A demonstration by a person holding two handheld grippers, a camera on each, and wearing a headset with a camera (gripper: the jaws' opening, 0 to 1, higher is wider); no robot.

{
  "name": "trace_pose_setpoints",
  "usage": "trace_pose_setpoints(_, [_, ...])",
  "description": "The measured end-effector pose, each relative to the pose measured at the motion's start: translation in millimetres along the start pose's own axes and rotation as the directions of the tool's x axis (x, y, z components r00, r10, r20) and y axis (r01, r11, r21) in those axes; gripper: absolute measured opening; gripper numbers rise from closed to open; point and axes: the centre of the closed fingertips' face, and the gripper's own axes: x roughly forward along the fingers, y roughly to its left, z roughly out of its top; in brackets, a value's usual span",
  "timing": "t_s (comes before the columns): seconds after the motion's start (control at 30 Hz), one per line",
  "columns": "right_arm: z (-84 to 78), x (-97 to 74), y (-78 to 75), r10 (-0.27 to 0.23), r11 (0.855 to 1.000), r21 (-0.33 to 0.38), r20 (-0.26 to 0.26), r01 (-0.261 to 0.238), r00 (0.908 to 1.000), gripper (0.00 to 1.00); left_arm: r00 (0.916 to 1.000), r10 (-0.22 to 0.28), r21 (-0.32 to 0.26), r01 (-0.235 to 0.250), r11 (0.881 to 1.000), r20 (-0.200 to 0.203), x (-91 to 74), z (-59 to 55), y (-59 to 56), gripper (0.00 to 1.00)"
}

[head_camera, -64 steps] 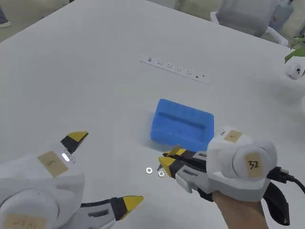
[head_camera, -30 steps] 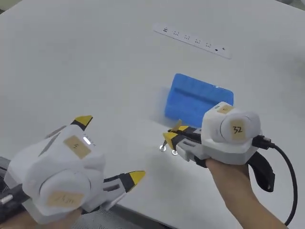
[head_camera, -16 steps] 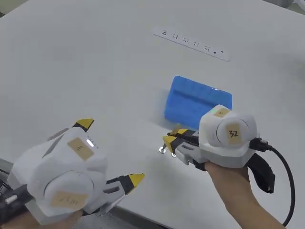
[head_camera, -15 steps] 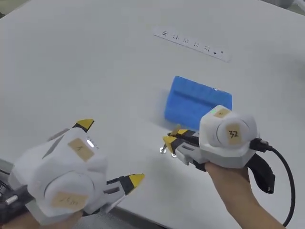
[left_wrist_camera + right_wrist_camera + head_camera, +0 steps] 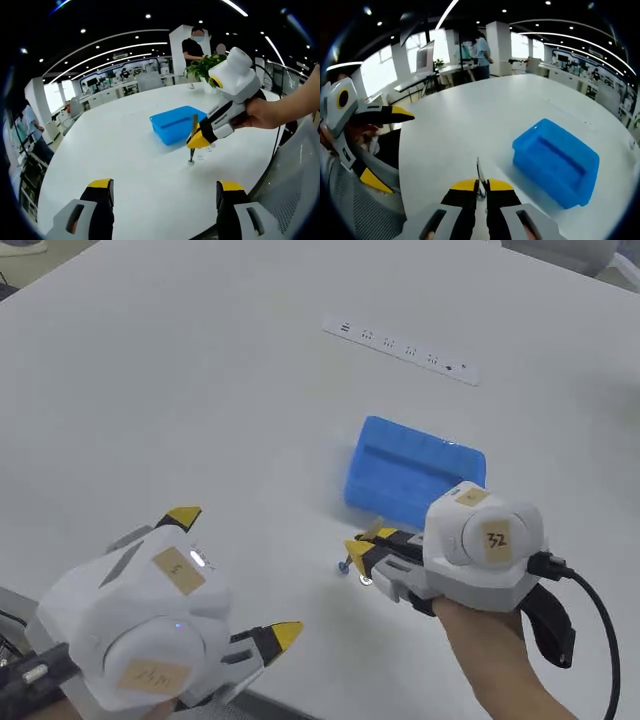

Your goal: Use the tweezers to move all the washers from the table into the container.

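The blue container [image 5: 415,472] sits on the white table, also in the right gripper view [image 5: 555,167]. My right gripper [image 5: 368,543] is shut on thin tweezers [image 5: 478,172] just in front of the container. In the left gripper view the tweezers [image 5: 193,135] point down, with their tip at a small washer [image 5: 190,161]; whether it is pinched I cannot tell. Another washer [image 5: 366,580] lies on the table under the gripper, and two washers [image 5: 200,157] lie beside the tip. My left gripper [image 5: 234,574] is open and holds nothing, near the table's front edge.
A white power strip [image 5: 400,348] lies on the table beyond the container. The table's front edge [image 5: 300,710] runs just below my left gripper. People and desks stand in the background office, far from the work.
The head camera has shifted, so the whole scene sits lower. The right gripper stays shut on the tweezers by the washers; the left gripper stays open.
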Motion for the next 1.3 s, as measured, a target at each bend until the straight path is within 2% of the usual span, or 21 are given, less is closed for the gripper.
trace_pose_setpoints(0.27, [0.4, -0.1, 0.0, 0.007, 1.0, 0.023, -0.022, -0.007, 0.9997, 0.02, 1.0, 0.002, 0.002, -0.002, 1.0, 0.009, -0.7, 1.9, 0.1, 0.87])
trace_pose_setpoints(0.43, [3.2, -5.6, -5.4, -0.006, 0.998, 0.069, -0.003, 0.006, 1.0, 0.02, 0.9999, -0.003, 0.007, 0.003, 1.0, 0.015, -1.0, 3.1, -1.2, 0.88])
trace_pose_setpoints(0.6, [11.6, -14.1, -10.9, -0.029, 0.997, 0.073, 0.017, 0.027, 0.9994, 0.02, 0.9995, -0.03, 0.025, 0.03, 0.999, 0.005, 0.2, 1.6, -7.0, 0.9])
trace_pose_setpoints(0.7, [18.0, -18.6, -12.9, -0.035, 0.997, 0.065, 0.027, 0.033, 0.999, 0.02, 0.9994, -0.032, 0.025, 0.031, 0.999, 0.012, 0.3, 2.6, -7.3, 0.91])
trace_pose_setpoints(0.77, [21.1, -20.6, -13.4, -0.036, 0.998, 0.056, 0.033, 0.034, 0.9988, 0.02, 0.9992, -0.04, 0.023, 0.04, 0.999, 0.002, 1.0, 0.9, -8.5, 0.91])
trace_pose_setpoints(0.93, [26.4, -24.0, -16.4, -0.047, 0.998, 0.033, 0.042, 0.046, 0.998, 0.02, 0.9992, -0.039, 0.054, 0.039, 0.998, -0.009, 1.9, -0.7, -10.5, 0.93])
trace_pose_setpoints(1.3, [52.7, -35.7, -20.2, -0.062, 0.998, -0.018, 0.084, 0.064, 0.9945, 0.02, 0.9994, -0.034, 0.056, 0.035, 0.998, -0.009, 2.1, -0.9, -10.0, 0.96])
